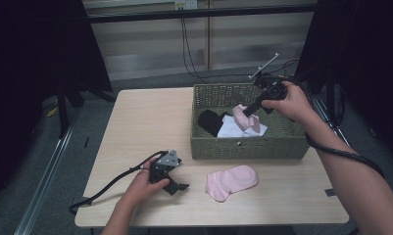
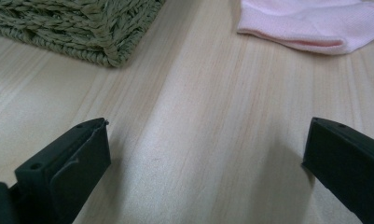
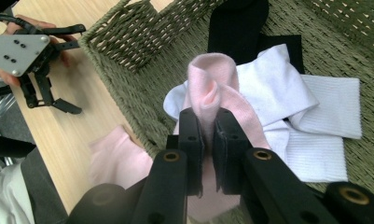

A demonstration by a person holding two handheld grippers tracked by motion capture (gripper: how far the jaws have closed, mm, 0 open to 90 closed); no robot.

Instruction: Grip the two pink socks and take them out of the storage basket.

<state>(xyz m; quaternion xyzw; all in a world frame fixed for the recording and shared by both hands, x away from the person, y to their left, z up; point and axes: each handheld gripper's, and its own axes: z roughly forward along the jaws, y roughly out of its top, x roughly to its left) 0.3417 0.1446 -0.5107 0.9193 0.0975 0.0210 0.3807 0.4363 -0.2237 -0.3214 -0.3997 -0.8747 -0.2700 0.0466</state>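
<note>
A green woven basket [image 1: 243,145] stands on the wooden table and holds a black sock [image 1: 209,120] and white socks [image 1: 232,129]. Over the basket my right gripper [image 1: 246,111] is shut on a pink sock [image 3: 211,88], which hangs folded between the jaws above the white socks [image 3: 306,116]. A second pink sock [image 1: 232,181] lies flat on the table in front of the basket. My left gripper [image 1: 180,187] rests low on the table to the left of that sock, open, with bare wood between its jaws and the pink sock [image 2: 310,23] ahead.
The basket's near corner [image 2: 105,42] lies ahead and left of the left gripper. Dark stands and curtains flank the table. Cables hang behind the basket. Bare tabletop [image 1: 145,122] spreads left of the basket.
</note>
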